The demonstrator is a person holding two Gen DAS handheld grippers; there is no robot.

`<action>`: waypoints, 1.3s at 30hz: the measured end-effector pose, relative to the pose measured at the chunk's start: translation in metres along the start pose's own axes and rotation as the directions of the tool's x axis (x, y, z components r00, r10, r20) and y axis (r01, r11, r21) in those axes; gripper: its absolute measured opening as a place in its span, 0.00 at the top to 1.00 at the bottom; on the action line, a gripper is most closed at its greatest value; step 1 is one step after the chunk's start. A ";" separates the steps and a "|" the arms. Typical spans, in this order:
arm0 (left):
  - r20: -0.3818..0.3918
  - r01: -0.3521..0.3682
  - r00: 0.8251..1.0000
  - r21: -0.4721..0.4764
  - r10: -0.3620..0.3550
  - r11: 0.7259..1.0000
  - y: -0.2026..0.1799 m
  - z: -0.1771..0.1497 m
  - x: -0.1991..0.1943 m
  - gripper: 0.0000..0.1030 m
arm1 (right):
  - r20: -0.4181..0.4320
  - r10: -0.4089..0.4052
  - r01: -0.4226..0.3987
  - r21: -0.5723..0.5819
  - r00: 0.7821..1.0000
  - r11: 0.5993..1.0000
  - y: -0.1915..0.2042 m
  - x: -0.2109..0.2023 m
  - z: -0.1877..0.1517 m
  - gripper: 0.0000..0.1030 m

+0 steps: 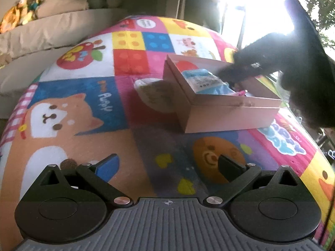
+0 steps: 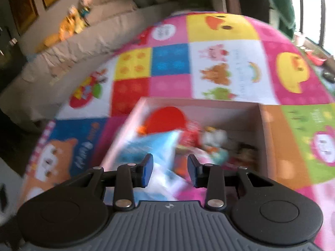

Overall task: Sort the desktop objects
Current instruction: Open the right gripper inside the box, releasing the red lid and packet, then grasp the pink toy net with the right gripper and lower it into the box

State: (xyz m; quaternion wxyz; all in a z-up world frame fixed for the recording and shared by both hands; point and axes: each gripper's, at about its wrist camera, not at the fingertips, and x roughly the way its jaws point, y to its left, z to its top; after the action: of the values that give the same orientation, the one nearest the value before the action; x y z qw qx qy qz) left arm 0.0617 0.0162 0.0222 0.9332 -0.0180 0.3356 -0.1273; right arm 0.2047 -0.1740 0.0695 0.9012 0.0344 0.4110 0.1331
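The left gripper (image 1: 167, 167) is hanging over the colourful play mat (image 1: 83, 96) with its fingers spread wide and nothing between them; the blue pad (image 1: 106, 170) of one finger is showing plainly. Ahead of those fingers and a little to their right, the pale pink box (image 1: 230, 113) is sitting open on the mat. Inside it a light blue packet (image 1: 206, 81) is lying flat, and a red round thing (image 1: 185, 65) is resting in the far corner. Just beside the box's near-left wall a white crinkled bag (image 1: 153, 93) is lying on the mat, touching or nearly touching the cardboard (the shadow makes that hard to settle). A dark shape, the other gripper seen against bright window glare, is reaching into the box from the right.

The right gripper (image 2: 170, 171) is pointing down into that same box (image 2: 266, 138). Its fingers are standing partly apart, and the light blue packet (image 2: 159, 144) is lying just beyond and beneath the fingertips; this view is smeared, so whether the pads are pressing on it cannot be told. Beyond the right fingertip a jumble of small toys (image 2: 213, 140) is lying in the box, and the red round thing (image 2: 167, 118) is sitting farther ahead against the back wall.
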 end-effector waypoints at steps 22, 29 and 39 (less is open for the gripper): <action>-0.006 0.016 1.000 -0.006 -0.016 1.000 -0.005 0.000 0.000 0.00 | -0.050 0.005 -0.004 0.020 0.999 1.000 -0.017 0.018 0.011 0.86; -0.017 0.033 0.999 -0.010 -0.033 0.999 -0.007 -0.001 0.003 0.00 | -0.181 0.077 -0.027 0.263 0.980 0.964 -0.045 0.045 0.018 0.73; -0.013 0.021 1.000 -0.029 -0.021 0.999 0.000 -0.002 0.002 0.00 | -0.140 0.073 -0.039 0.227 0.987 0.973 -0.042 0.032 0.018 0.86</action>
State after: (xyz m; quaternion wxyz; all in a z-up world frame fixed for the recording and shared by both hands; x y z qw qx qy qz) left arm 0.0616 0.0158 0.0194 0.9292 -0.0343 0.3433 -0.1323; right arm 0.2476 -0.2049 0.0506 0.8545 0.1372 0.4879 0.1137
